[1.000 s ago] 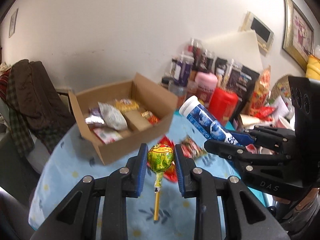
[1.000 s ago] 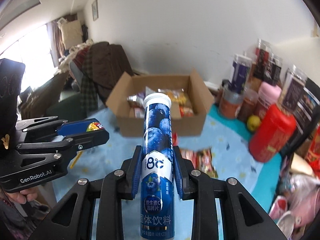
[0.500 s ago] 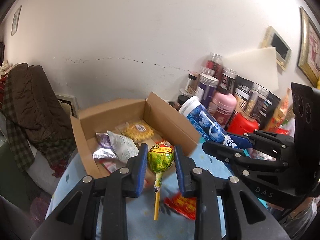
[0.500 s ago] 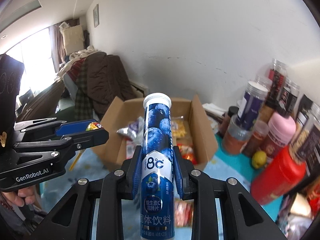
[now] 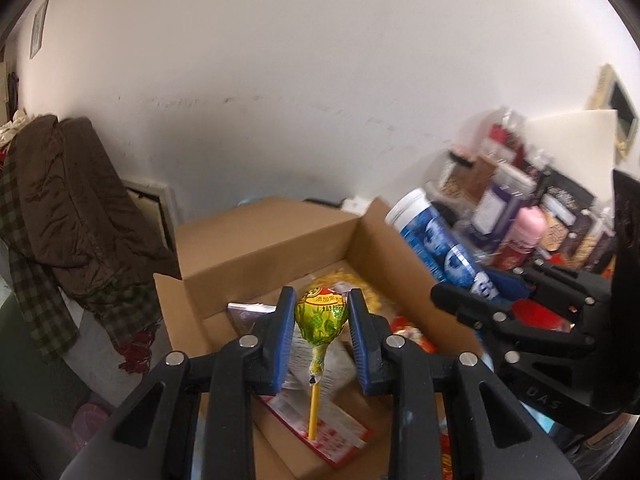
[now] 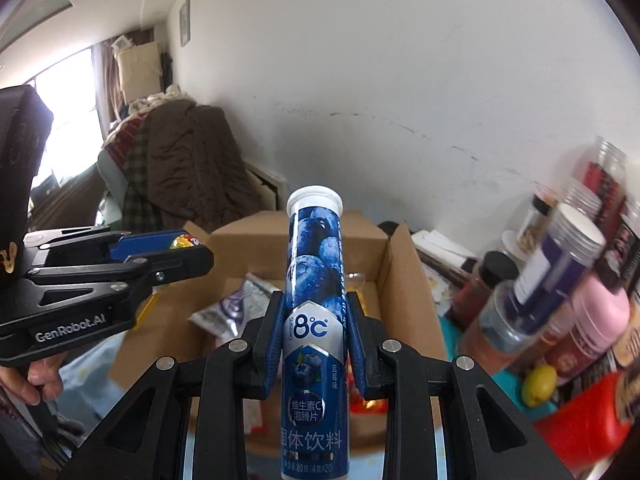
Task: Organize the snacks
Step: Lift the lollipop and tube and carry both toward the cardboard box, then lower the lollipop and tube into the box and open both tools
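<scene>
My left gripper [image 5: 321,314] is shut on a lollipop [image 5: 321,316] with a yellow-green wrapper, its yellow stick hanging down. It hovers over the open cardboard box [image 5: 264,256], which holds several snack packets. The right gripper [image 6: 315,312] is shut on a tall blue blueberry drink tube [image 6: 314,272] with a white cap, standing upright between the pads, above the box [image 6: 396,276] near its front edge. In the left wrist view the tube [image 5: 436,244] and the right gripper [image 5: 452,300] show at the right. The left gripper [image 6: 192,250] appears at the left of the right wrist view.
Jars, bottles and a pink container [image 6: 596,312] crowd the table to the right of the box, with a red container [image 6: 588,420] and a lemon [image 6: 538,384]. A chair draped with a brown coat [image 5: 68,208] stands left. A hand [image 6: 34,380] holds the left gripper.
Both grippers have moved forward together, from above the blue tablecloth to over the box, each still holding its item. The box now looms much closer.
</scene>
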`<control>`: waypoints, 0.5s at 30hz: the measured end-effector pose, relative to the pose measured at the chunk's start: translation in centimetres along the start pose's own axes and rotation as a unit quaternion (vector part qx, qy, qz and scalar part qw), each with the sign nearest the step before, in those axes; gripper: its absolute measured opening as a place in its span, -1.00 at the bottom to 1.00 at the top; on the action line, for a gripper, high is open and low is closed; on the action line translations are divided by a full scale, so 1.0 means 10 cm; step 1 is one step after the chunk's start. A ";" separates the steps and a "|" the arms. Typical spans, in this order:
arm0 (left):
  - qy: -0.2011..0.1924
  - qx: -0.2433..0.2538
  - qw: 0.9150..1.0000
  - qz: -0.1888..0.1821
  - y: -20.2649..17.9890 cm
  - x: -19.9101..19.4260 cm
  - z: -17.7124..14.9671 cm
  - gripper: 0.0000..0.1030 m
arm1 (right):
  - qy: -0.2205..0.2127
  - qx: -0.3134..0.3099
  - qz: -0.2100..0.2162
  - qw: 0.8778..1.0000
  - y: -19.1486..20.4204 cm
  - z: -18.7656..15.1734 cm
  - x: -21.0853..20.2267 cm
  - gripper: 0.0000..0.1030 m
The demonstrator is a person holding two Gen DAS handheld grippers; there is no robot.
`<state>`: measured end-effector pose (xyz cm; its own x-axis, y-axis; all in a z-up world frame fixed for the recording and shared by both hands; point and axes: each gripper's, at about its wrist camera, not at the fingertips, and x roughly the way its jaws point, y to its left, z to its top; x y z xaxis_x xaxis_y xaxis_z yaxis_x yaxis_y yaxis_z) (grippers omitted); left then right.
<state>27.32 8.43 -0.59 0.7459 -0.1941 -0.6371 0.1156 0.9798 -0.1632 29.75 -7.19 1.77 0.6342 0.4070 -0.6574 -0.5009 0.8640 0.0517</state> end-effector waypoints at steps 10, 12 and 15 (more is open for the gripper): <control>0.060 -0.001 0.998 0.008 0.20 0.59 -0.05 -0.49 | 0.044 0.000 -0.015 0.999 -0.06 0.03 0.56 -0.45; 0.072 0.001 0.997 0.008 0.22 0.66 -0.05 -0.49 | 0.054 -0.002 -0.018 0.998 -0.07 0.01 0.66 -0.45; 0.095 0.008 0.995 0.012 0.23 0.76 -0.05 -0.49 | 0.070 0.001 -0.013 0.997 -0.09 -0.01 0.80 -0.45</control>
<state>32.96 9.20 -6.20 0.6111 -0.1740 -0.7722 0.1100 0.9847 -0.1348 35.21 -4.76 -3.56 0.5588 0.3383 -0.7572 -0.4835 0.8747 0.0340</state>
